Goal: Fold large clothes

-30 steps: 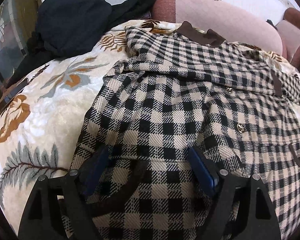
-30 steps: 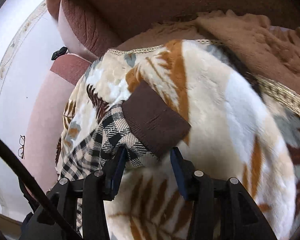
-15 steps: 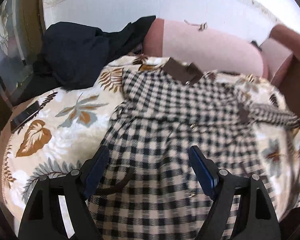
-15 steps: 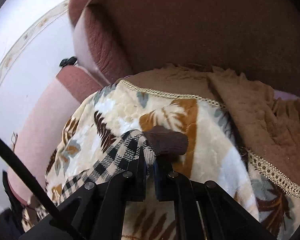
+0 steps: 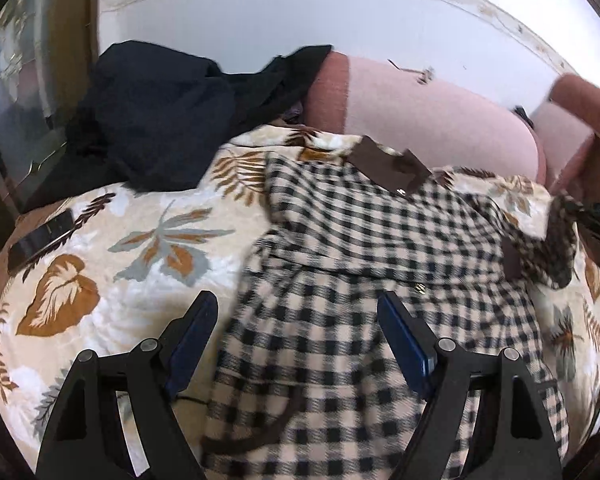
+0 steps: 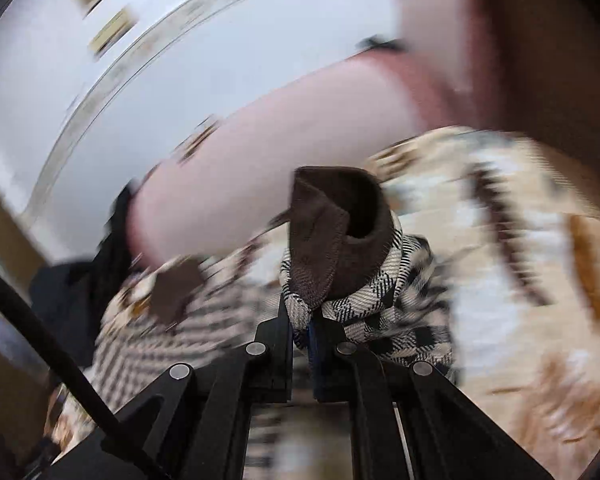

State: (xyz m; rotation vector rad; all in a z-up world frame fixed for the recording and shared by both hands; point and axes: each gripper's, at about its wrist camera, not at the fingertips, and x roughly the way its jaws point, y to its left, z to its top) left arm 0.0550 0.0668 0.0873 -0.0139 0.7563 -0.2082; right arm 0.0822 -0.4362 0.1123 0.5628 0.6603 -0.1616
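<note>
Checked coat is looking soft, heavy and floppy; right gripper is clamping its brown-cuffed sleeve, left gripper jaws gaping empty.

Wall: pale white, with a thin patterned border band running in an arc across the upper part.
Sofa: pink backrest cushion with darker reddish-brown end panels; stands against the wall.
Blanket: cream, printed with brown and grey leaves; covers the sofa seat.
Dark clothes: heaped at the left end of the sofa.
Left edge: glass panel in a wooden frame.
Light: bright, even daylight.
</note>
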